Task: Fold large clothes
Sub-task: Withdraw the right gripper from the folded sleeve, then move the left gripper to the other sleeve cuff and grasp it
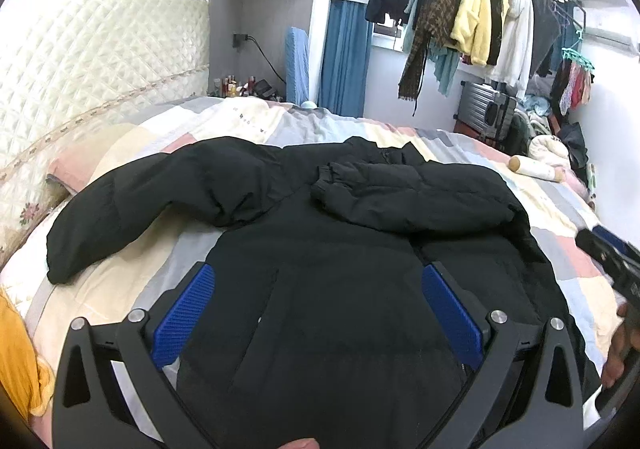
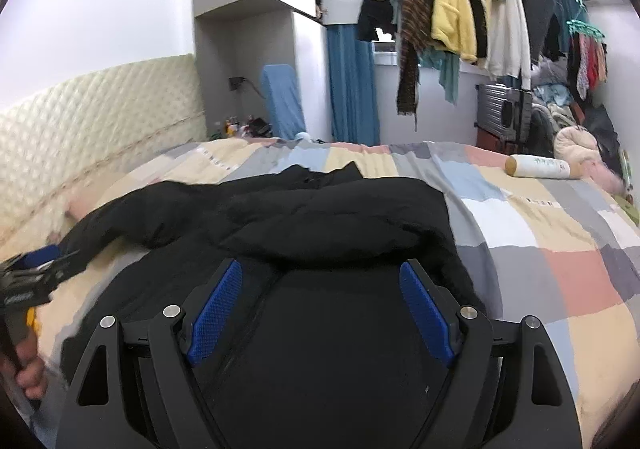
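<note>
A black puffer jacket (image 1: pixel 320 249) lies spread on the patchwork bedspread (image 1: pixel 560 233). Its right sleeve (image 1: pixel 400 193) is folded across the chest, and the left sleeve (image 1: pixel 120 205) stretches out to the left. My left gripper (image 1: pixel 318 273) hovers open over the jacket's lower body, with nothing between its blue pads (image 1: pixel 184 313). Over the same jacket (image 2: pixel 340 217) my right gripper (image 2: pixel 320 269) also stands open, just below the folded sleeve (image 2: pixel 332 225). Each gripper shows at the edge of the other's view, held in a hand (image 2: pixel 32 373).
A quilted cream headboard (image 1: pixel 80 61) runs along the left. A white cylindrical bottle (image 2: pixel 538 167) lies on the bed at the far right. Clothes hang on a rack (image 1: pixel 480 9) beyond the bed, with a suitcase (image 1: pixel 484 111) below. A yellow cloth (image 1: pixel 16 361) sits at the left edge.
</note>
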`<action>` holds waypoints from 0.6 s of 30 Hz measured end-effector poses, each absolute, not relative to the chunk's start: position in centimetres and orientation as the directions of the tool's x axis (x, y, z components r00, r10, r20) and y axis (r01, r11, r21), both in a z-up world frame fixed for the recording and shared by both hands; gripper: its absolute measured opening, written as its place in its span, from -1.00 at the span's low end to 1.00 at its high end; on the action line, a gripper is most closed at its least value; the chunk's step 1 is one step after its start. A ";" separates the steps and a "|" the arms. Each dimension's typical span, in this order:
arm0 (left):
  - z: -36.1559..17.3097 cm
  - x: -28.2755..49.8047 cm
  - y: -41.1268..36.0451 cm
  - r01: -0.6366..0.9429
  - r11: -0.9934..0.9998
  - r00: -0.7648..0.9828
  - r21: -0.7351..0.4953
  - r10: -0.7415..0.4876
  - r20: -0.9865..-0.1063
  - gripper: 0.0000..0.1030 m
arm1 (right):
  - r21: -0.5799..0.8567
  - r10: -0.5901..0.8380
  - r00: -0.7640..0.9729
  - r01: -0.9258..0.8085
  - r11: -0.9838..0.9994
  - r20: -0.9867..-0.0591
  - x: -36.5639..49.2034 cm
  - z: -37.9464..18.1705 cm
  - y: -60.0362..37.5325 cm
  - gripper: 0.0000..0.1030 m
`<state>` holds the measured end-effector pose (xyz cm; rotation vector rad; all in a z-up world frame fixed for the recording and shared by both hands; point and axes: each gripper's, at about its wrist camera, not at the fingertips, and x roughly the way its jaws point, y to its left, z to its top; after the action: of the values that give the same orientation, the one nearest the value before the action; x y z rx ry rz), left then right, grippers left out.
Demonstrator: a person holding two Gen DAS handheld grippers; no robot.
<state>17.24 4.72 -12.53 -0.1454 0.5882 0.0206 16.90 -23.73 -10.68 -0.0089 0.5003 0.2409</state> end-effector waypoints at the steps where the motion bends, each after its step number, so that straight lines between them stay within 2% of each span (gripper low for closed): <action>1: -12.5 17.0 4.9 -0.061 0.988 0.833 -0.140 -0.027 -0.552 1.00 | 0.059 0.239 0.846 -0.241 0.969 -0.476 16.2 -10.7 -23.6 0.56; 11: -12.2 15.7 6.0 -0.064 0.980 0.845 -0.189 -0.048 -0.532 1.00 | 0.055 0.261 0.855 -0.265 0.963 -0.448 9.8 -10.7 -22.2 0.57; 18: -11.1 16.6 7.9 -0.089 0.964 0.835 -0.250 -0.064 -0.546 1.00 | 0.048 0.251 0.861 -0.257 0.965 -0.443 9.3 -11.2 -22.0 0.73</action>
<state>16.62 7.93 -11.08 -0.2717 0.5838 0.0134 9.26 -21.99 -11.19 -0.0130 0.4634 0.2663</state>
